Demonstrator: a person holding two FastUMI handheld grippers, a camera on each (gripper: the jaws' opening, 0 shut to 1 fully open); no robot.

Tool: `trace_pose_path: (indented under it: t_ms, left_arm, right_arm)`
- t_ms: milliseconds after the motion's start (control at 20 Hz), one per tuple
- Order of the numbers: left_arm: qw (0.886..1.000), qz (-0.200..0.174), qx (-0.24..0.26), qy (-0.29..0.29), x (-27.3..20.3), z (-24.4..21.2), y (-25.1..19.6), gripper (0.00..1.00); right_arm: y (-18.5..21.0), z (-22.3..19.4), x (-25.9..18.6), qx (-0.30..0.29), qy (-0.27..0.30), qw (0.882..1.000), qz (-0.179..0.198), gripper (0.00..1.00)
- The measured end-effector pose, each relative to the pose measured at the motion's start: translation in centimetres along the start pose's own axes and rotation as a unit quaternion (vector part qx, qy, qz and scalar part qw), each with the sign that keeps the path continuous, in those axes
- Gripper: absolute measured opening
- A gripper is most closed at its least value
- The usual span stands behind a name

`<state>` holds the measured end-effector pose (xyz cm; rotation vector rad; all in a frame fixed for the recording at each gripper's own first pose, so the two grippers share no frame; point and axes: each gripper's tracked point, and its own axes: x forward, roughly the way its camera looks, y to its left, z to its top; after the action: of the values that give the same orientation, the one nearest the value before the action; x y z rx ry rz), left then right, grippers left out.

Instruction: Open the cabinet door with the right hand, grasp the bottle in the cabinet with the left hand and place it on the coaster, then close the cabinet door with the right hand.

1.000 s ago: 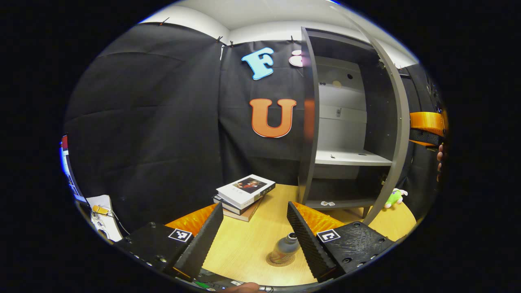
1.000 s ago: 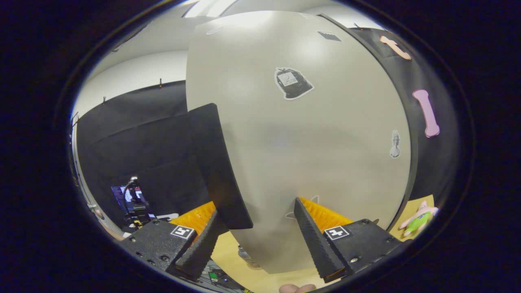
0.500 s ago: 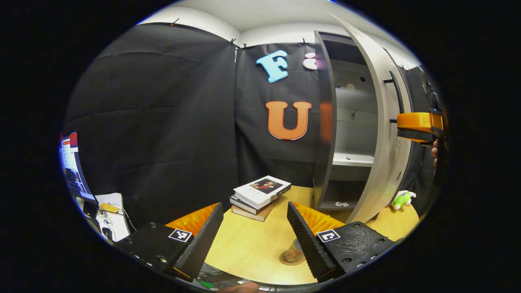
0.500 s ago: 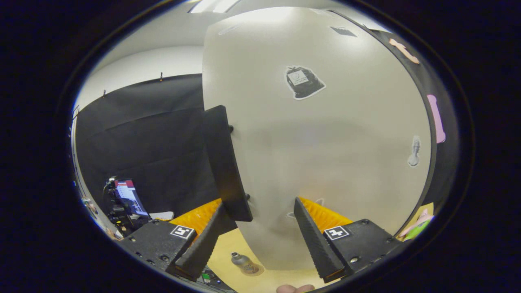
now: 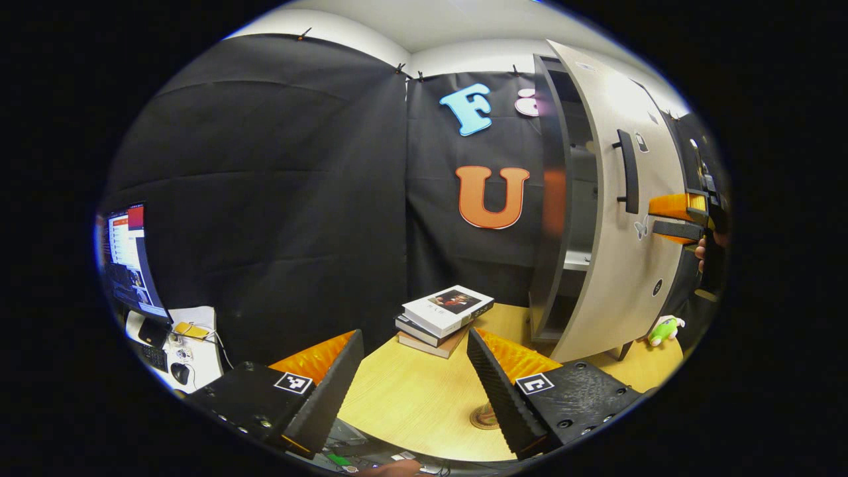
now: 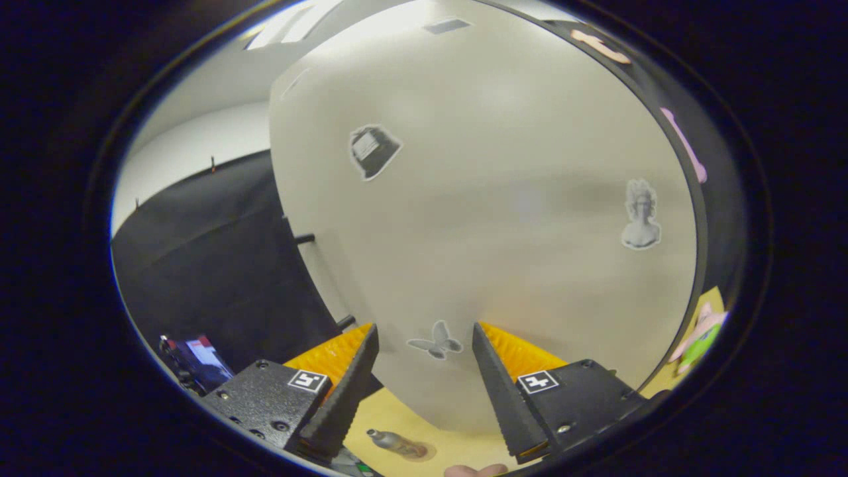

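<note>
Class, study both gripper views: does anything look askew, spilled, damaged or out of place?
Nothing looks spilled or damaged. The cabinet door stands partly open, with the right gripper open close to its face. The bottle stands on the coaster. The books are stacked slightly unevenly.
</note>
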<state>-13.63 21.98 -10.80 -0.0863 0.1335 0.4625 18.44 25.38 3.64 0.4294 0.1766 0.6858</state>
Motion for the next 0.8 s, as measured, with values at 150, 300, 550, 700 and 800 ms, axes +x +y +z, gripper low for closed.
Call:
trace_pose_path:
  t_ms: [150, 300, 550, 700, 800]
  left_arm:
    - [1.0, 0.001, -0.001, -0.002, 0.1, 0.2, -0.1, 0.95]
    - [1.0, -0.001, -0.001, -0.008, 0.2, 0.8, -0.6, 0.96]
    - [1.0, -0.01, 0.009, -0.006, 0.1, 0.8, -1.4, 0.96]
    - [1.0, -0.018, 0.017, -0.008, -0.1, 1.1, -2.1, 0.95]
    - [1.0, -0.022, 0.018, -0.007, -0.2, 1.0, -2.4, 0.95]
  right_arm:
    - [-0.3, -0.9, 0.2, 0.009, -0.003, 1.0, -0.006, 0.89]
    - [-0.6, -1.2, 0.7, -0.035, -0.004, 0.999, -0.031, 0.89]
    - [-0.4, -1.0, 0.8, -0.051, -0.008, 0.998, -0.029, 0.9]
    - [-0.4, -1.0, 0.9, -0.065, -0.007, 0.997, -0.038, 0.9]
    - [-0.5, -1.2, 0.8, -0.074, -0.006, 0.996, -0.045, 0.89]
